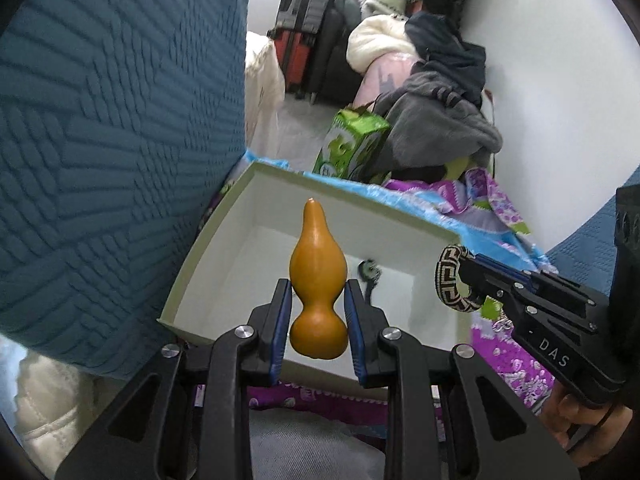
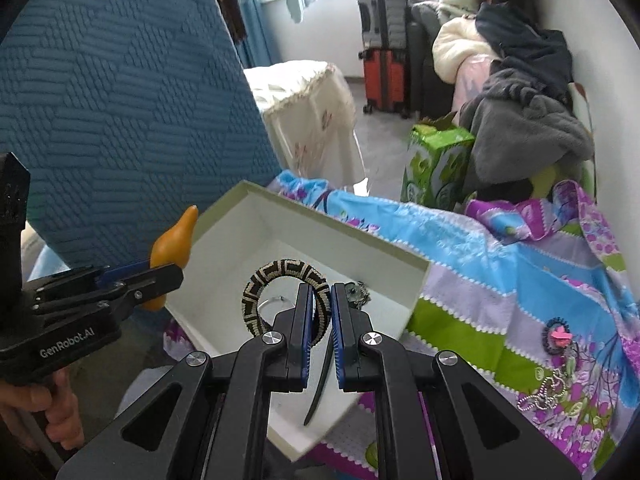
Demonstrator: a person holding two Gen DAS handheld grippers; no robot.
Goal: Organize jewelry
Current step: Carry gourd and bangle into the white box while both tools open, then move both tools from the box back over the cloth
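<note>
My left gripper (image 1: 318,294) is shut on an orange gourd-shaped ornament (image 1: 318,264) and holds it over the near edge of an open white box (image 1: 224,240). My right gripper (image 2: 320,300) is shut on a woven black-and-cream patterned bangle (image 2: 276,276) and holds it above the white box (image 2: 360,236). Inside the box lie a dark watch (image 2: 358,292) with a black strap (image 2: 320,392) and a thin silver ring (image 2: 274,301). The bangle (image 1: 450,280) and right gripper (image 1: 466,276) show at the right in the left wrist view; the gourd (image 2: 176,240) shows at the left in the right wrist view.
The box sits on a colourful patchwork cloth (image 2: 500,260). A dark round brooch with a pink centre (image 2: 558,336) and a silver bead chain (image 2: 548,392) lie on the cloth to the right. A blue textured cushion (image 1: 112,140) stands left. A green bag (image 2: 436,164), clothes and suitcases are behind.
</note>
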